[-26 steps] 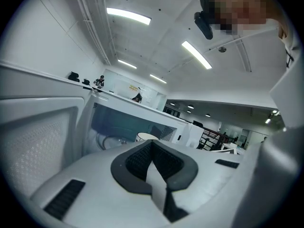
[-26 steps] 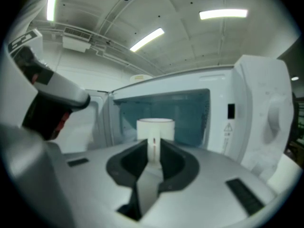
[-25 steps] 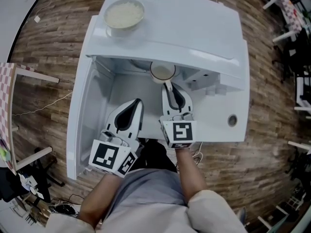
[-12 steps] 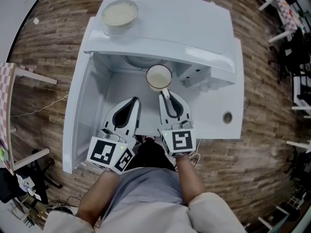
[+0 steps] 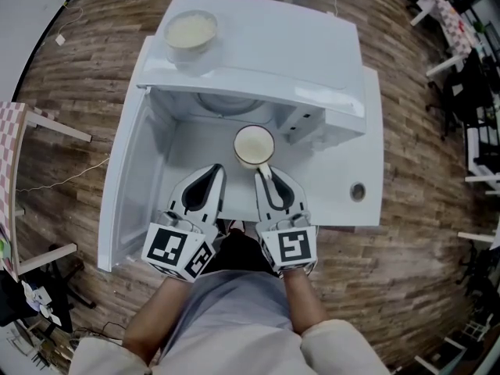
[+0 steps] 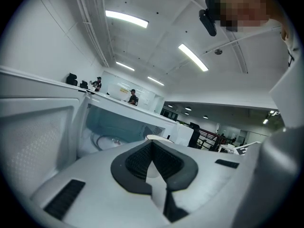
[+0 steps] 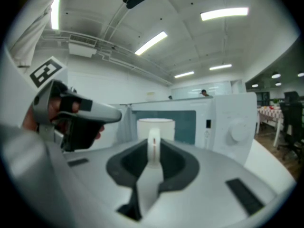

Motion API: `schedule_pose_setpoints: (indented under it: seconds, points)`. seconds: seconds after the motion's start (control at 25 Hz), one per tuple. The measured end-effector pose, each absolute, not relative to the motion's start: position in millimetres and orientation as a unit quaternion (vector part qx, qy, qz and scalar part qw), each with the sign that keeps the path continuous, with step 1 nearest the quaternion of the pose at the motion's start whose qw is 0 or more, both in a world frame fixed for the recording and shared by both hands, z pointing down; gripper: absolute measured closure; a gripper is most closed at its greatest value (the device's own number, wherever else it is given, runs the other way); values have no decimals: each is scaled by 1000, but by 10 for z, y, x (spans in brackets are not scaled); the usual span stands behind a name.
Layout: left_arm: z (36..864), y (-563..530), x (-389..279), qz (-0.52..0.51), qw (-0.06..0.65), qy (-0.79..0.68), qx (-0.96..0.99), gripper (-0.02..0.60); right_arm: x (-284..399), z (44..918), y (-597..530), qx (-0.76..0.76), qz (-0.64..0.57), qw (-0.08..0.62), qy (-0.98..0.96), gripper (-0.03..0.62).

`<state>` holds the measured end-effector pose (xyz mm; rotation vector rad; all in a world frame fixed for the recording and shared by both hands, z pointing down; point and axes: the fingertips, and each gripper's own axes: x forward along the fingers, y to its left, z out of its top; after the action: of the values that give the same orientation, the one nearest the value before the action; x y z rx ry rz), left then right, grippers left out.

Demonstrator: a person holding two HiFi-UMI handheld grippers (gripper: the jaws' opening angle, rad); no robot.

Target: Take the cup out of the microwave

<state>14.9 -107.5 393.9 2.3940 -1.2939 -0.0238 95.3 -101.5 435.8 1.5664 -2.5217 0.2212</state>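
right tongs (image 5: 264,170) near level, clamping handle of cup (image 5: 254,145)

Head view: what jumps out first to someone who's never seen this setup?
A white cup is held at the mouth of the open microwave, its handle pinched in the right gripper. On the microwave's top, at the far left corner, sits a bowl of something pale.

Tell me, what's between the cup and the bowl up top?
In head view, the white top of the microwave lies between cup and bowl.
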Motion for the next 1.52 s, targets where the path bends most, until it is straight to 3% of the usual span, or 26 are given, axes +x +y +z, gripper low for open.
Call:
schedule_pose_setpoints:
  seconds: [1.52]
  points:
    - [3141,-605,183,-41,166,-439,882,567,1111,3146,-327,494,59,45,-866,525]
